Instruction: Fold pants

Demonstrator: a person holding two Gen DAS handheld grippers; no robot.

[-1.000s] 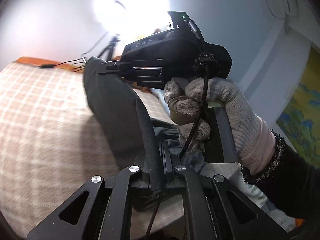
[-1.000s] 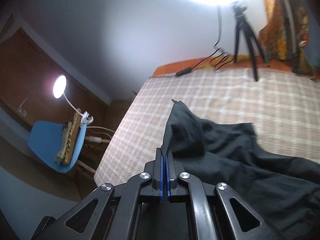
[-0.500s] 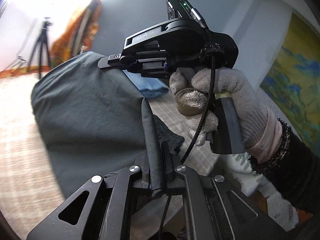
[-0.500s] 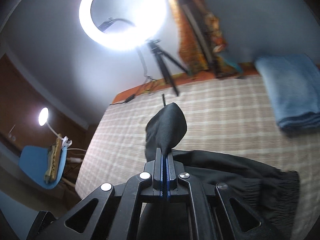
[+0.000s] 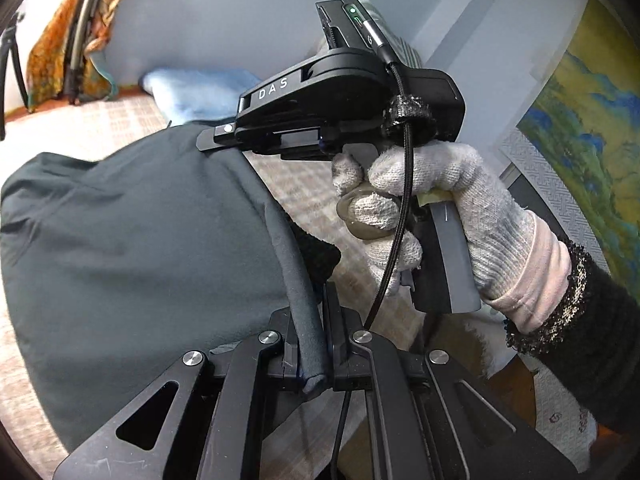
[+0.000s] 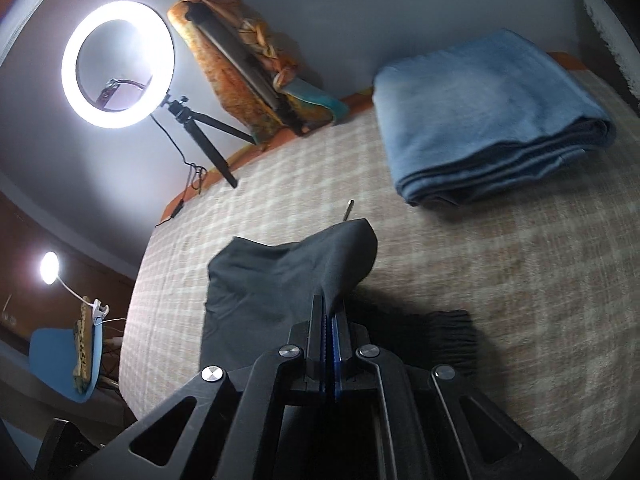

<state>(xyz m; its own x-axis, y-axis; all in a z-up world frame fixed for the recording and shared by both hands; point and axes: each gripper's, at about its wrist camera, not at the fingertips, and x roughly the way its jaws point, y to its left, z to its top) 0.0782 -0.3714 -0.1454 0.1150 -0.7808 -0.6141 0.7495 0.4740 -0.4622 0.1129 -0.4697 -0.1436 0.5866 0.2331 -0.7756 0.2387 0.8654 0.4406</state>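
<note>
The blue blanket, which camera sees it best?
The right wrist view: the folded blue blanket lies whole and unblocked on the bed. The left wrist view shows only a blurry corner behind the right gripper and pants.

A lit ring light [image 6: 117, 65] on a black tripod [image 6: 204, 124] stands at the far edge of a checked bedcover [image 6: 500, 280], its cable [image 6: 188, 176] trailing over the orange edge. Beside it, patterned orange cloth [image 6: 240, 68] leans against the pale wall [image 6: 360, 8]. A folded blue blanket [image 6: 484, 120] lies on the bedcover. At left, a small clip lamp [image 6: 50, 268] glows above a blue chair [image 6: 60, 364]. A landscape painting [image 5: 592, 140] hangs at right.
</note>
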